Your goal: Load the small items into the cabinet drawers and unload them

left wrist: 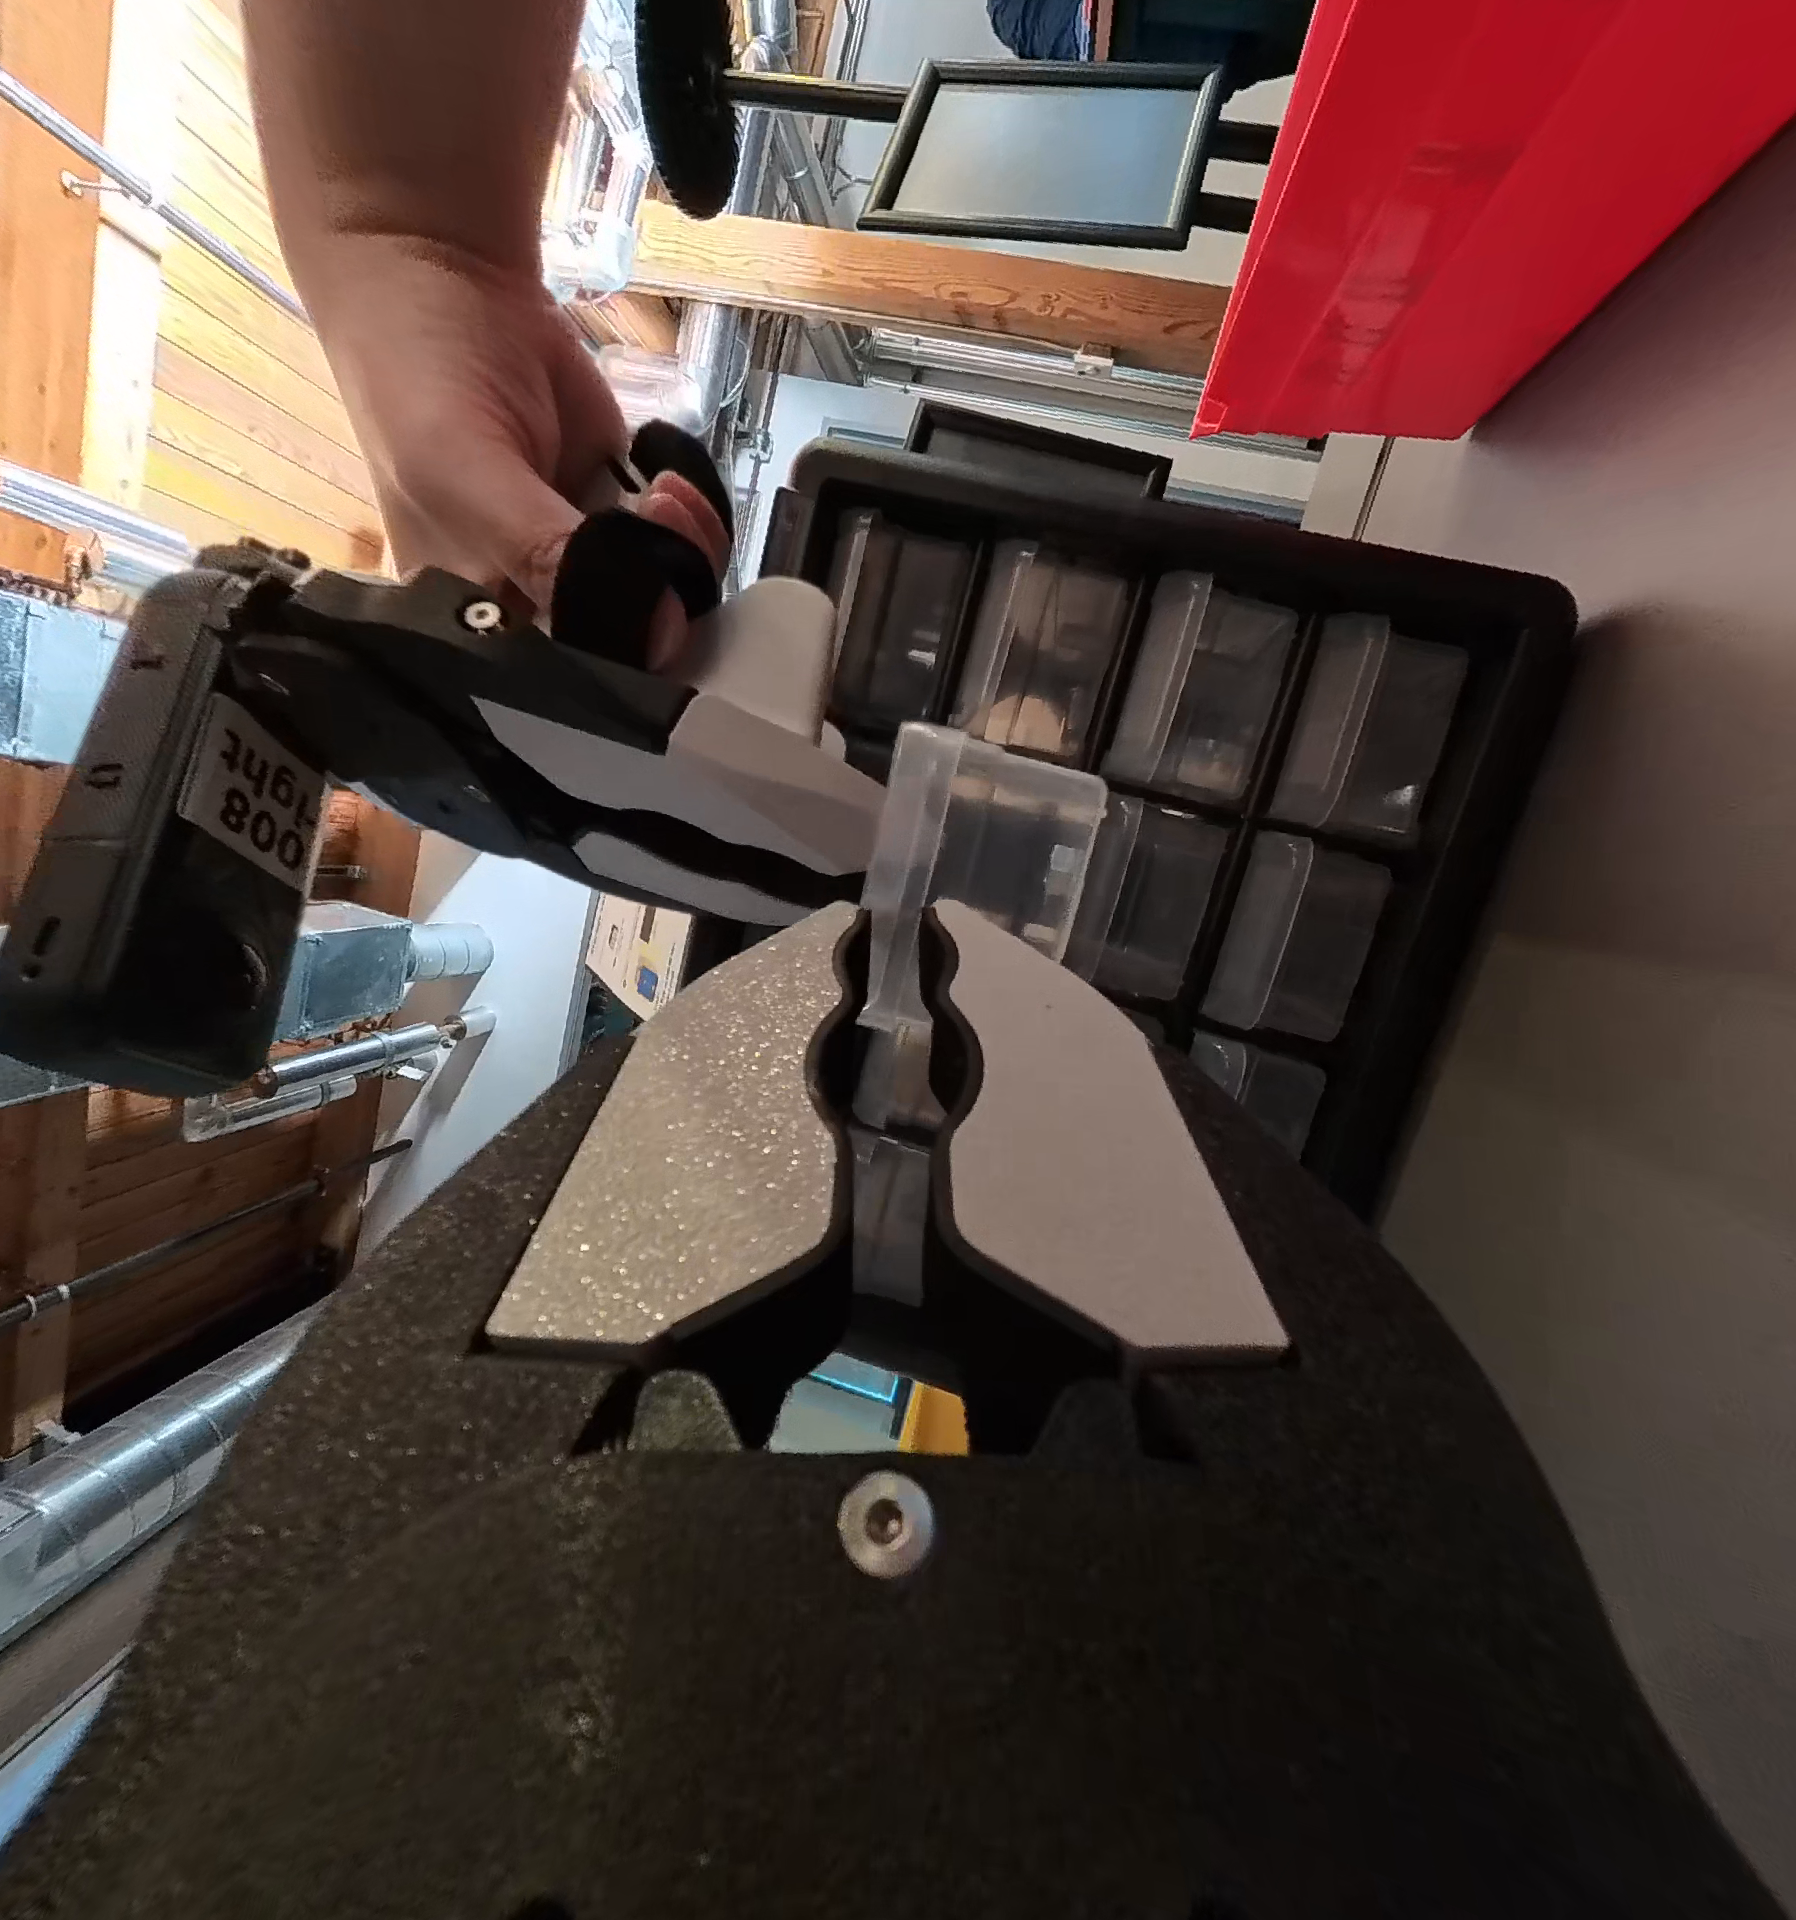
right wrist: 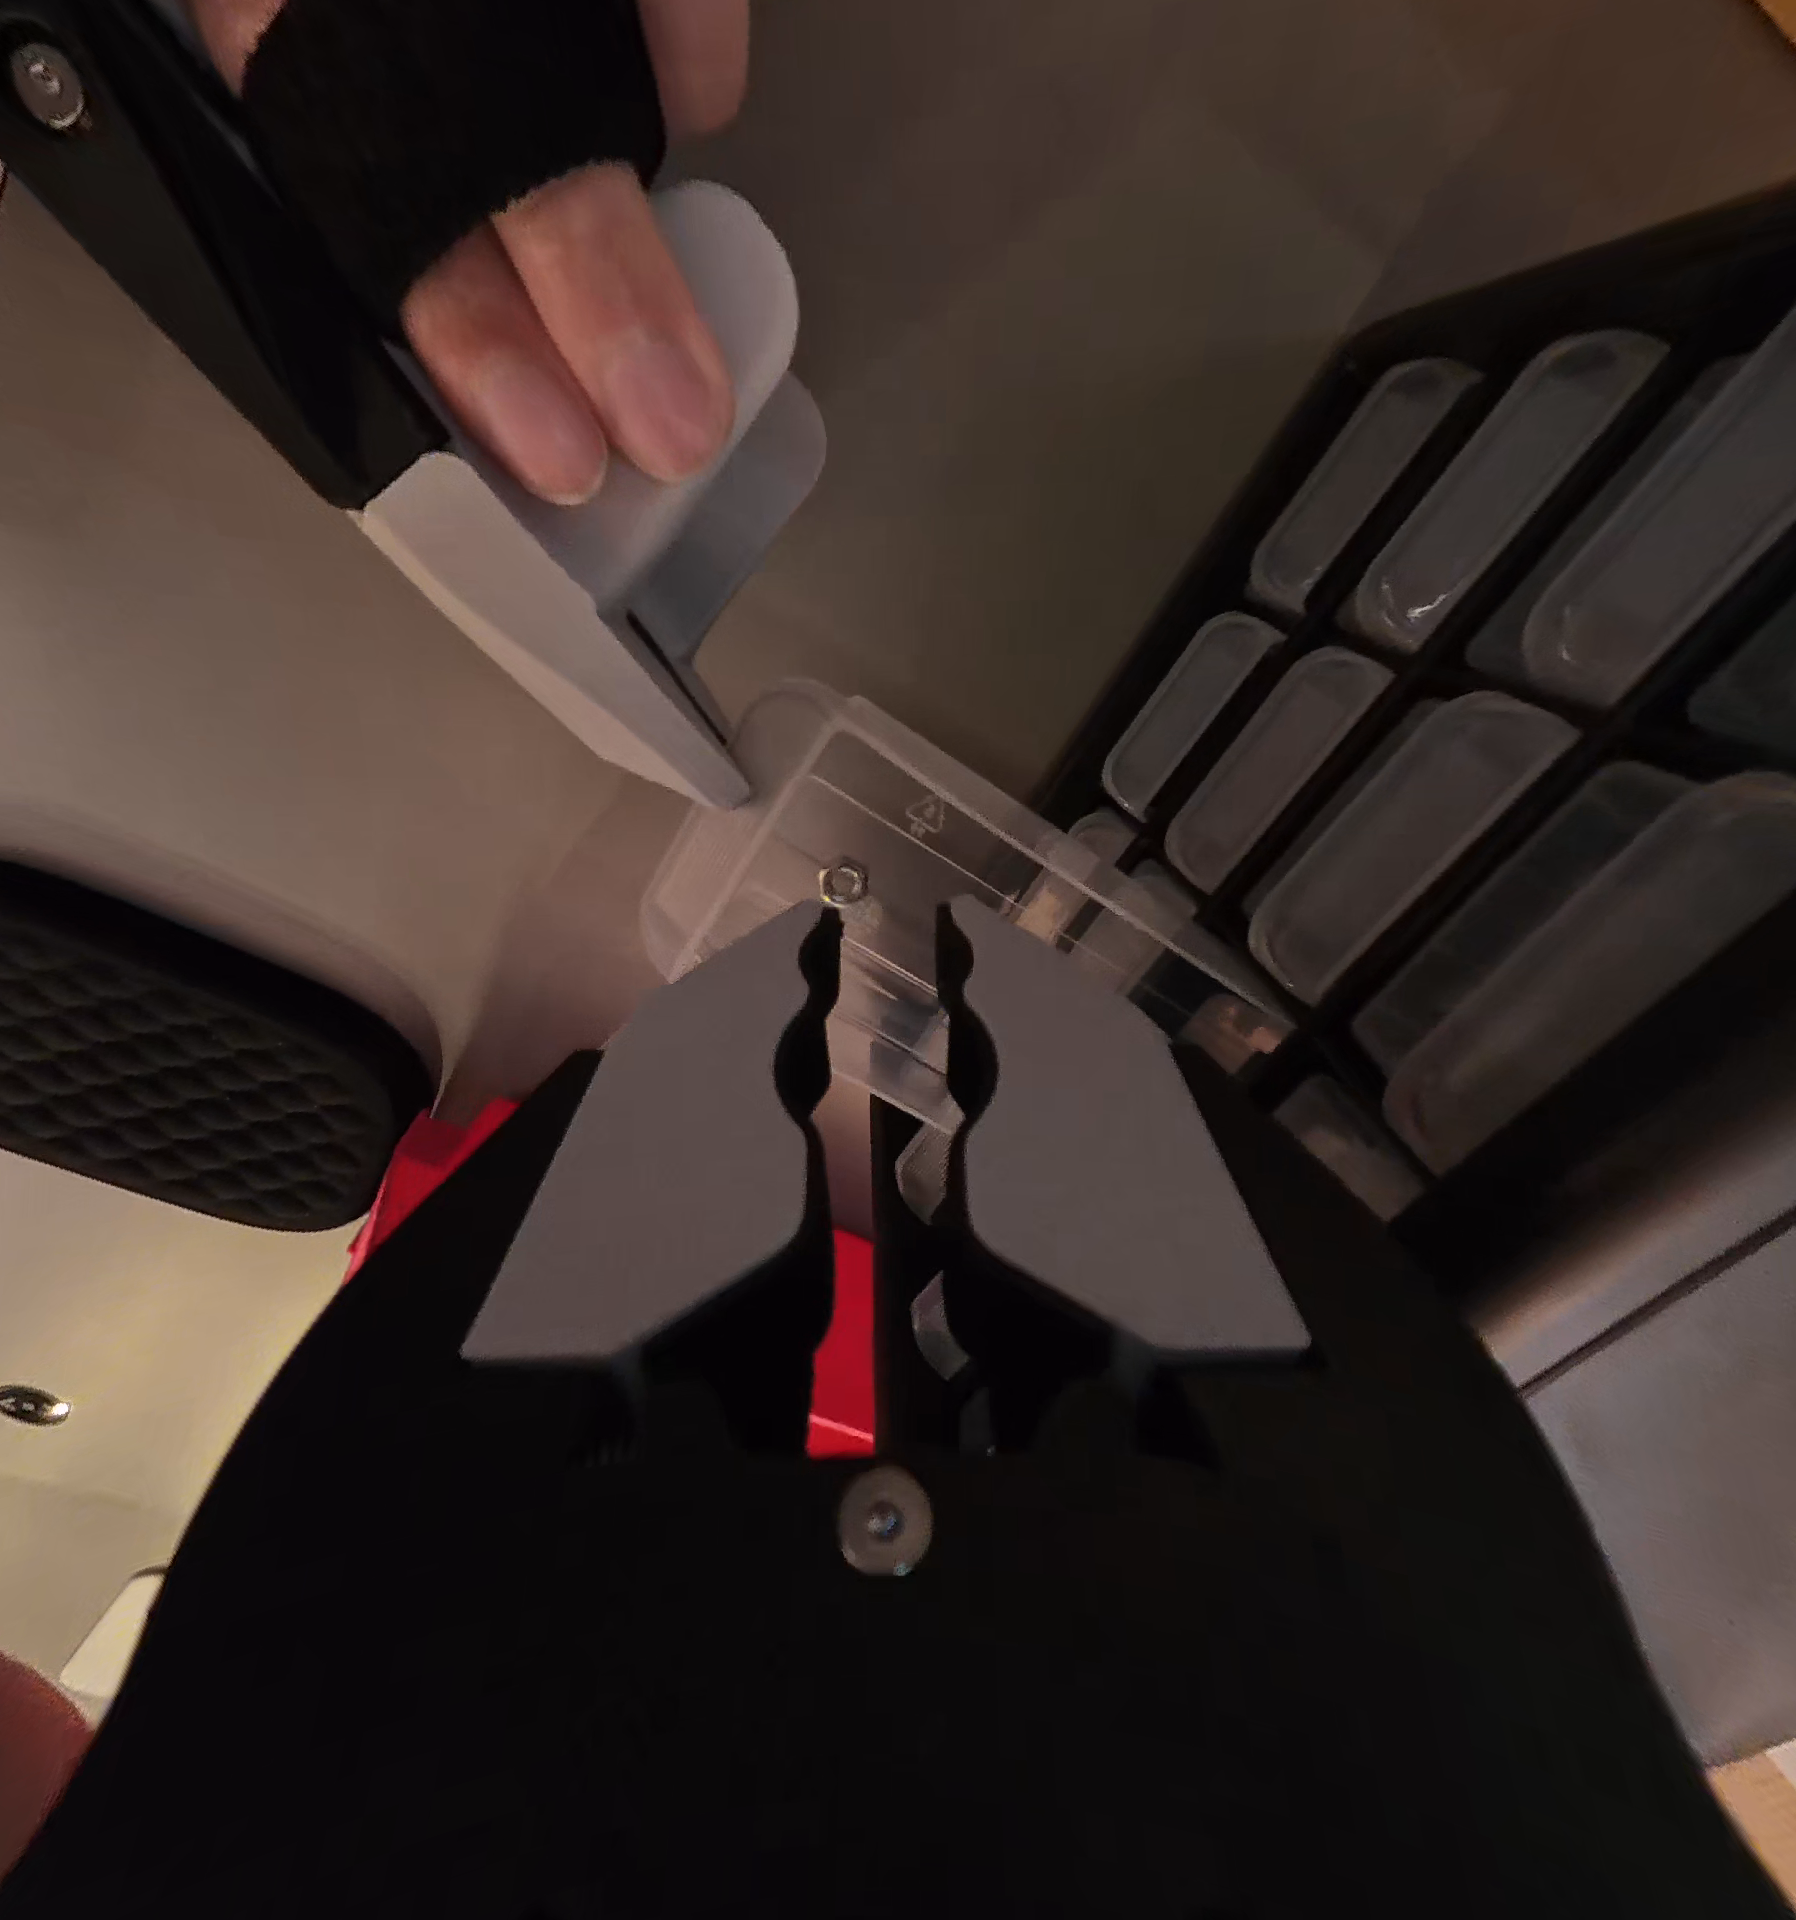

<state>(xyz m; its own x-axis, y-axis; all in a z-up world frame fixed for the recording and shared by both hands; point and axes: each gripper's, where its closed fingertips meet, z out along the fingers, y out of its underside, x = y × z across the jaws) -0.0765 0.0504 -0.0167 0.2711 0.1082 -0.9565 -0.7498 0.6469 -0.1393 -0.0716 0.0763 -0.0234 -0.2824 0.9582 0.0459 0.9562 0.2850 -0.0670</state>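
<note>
Protruding from the black drawer cabinet (left wrist: pixel 1434 790), a clear plastic drawer (left wrist: pixel 987 831) is clamped at its tab by the left gripper (left wrist: pixel 899 997); a small silver hex nut (right wrist: pixel 844 883) lies inside, beside the slightly parted right gripper (right wrist: pixel 886 935).

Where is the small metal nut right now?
In the right wrist view, the nut lies inside the clear drawer pulled out of the black cabinet, just beyond the right gripper, with the left gripper at the drawer's front.

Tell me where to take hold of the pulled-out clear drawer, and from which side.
Grip the thin handle tab sticking out of the clear drawer front, coming straight at the front with the jaws either side of it. The body looks wide and smooth, and its back is still in the cabinet. The left gripper holds it this way.
</note>
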